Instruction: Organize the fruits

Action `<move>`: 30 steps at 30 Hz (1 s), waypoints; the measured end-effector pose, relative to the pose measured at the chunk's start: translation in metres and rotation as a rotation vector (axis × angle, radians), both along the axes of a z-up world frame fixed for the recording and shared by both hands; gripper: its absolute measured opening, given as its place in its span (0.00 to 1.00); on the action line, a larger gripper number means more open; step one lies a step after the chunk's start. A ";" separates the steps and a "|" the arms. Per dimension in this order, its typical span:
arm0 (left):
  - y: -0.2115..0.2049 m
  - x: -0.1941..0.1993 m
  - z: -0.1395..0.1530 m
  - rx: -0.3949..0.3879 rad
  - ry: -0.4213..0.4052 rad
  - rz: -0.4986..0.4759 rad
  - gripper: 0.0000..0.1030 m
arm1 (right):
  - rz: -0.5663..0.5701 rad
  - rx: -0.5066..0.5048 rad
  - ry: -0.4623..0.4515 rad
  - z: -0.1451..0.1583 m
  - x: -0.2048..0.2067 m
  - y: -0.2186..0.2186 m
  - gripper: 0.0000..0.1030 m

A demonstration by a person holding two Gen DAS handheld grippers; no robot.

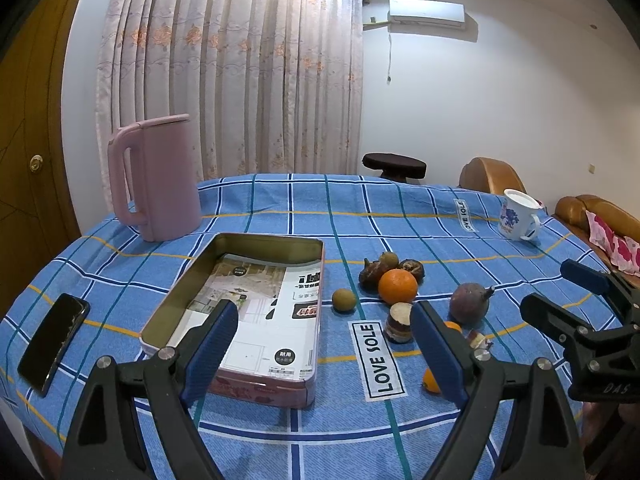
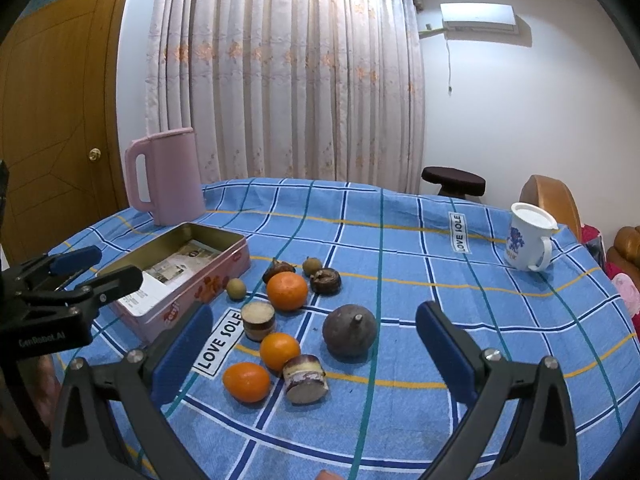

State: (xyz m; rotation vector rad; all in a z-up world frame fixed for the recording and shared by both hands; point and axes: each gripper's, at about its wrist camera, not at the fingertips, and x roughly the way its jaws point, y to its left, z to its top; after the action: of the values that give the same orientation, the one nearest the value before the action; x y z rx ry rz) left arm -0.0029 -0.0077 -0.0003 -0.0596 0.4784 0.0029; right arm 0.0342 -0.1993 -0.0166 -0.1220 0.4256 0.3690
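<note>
Blue checked cloth covers the table (image 2: 440, 264), where the fruits lie loose in a cluster right of the open pink tin (image 2: 188, 276): three oranges (image 2: 287, 291), a large dark purple fruit (image 2: 349, 330), two cut cane-like pieces (image 2: 258, 321), small brownish fruits (image 2: 236, 289) and dark wrinkled ones (image 2: 325, 281). Only printed paper lies in the tin, with a pink jug (image 1: 156, 178) behind it, a phone (image 1: 54, 338) to its left and a white mug (image 2: 528, 242) far right. Both the left gripper (image 1: 324, 344) and the right gripper (image 2: 316, 344) hover above the table with fingers spread wide, grasping nothing.
</note>
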 end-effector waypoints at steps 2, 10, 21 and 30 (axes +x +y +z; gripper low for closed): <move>0.001 0.000 0.000 -0.002 -0.001 0.001 0.86 | -0.001 0.000 -0.001 0.000 0.000 0.000 1.00; 0.002 0.000 0.000 -0.002 -0.004 0.004 0.86 | -0.001 0.000 0.003 -0.002 -0.001 0.000 1.00; 0.001 0.000 0.000 -0.001 -0.003 0.004 0.86 | 0.000 0.002 0.006 -0.002 -0.001 -0.001 1.00; -0.002 0.001 -0.004 0.001 0.008 -0.002 0.86 | -0.005 0.000 0.010 -0.005 -0.002 -0.001 1.00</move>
State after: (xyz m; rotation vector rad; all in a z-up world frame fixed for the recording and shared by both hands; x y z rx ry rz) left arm -0.0019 -0.0093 -0.0040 -0.0583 0.4868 0.0019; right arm 0.0324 -0.2005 -0.0221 -0.1194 0.4355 0.3649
